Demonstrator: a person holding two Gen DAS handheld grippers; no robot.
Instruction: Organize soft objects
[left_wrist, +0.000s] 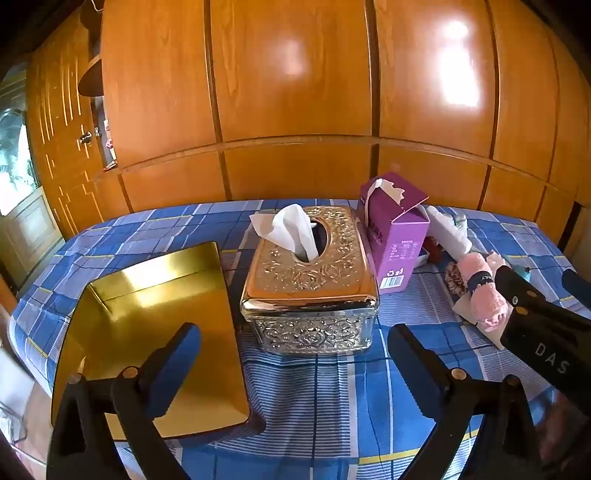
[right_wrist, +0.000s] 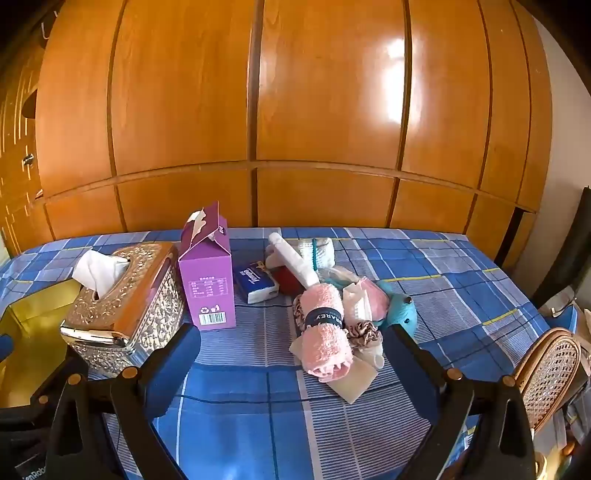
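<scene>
Towel (right_wrist: 325, 330), pink and rolled, lies between the wide, empty jaws of the right gripper (right_wrist: 291, 365). Left gripper (left_wrist: 293, 363), also wide and empty, faces the tissue box (left_wrist: 310, 284), left of the towel; gold tray (left_wrist: 155, 332) beyond it.

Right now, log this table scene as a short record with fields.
surface: blue checked tablecloth
container: empty gold rectangular tin tray, at the left edge
tissue holder: ornate silver metal tissue box, white tissue sticking up
carton: purple cardboard tissue carton, upright, top torn open
soft pile: rolled pink towel with dark band in front, other cloths behind
left tongs: open, empty
right tongs: open, empty
</scene>
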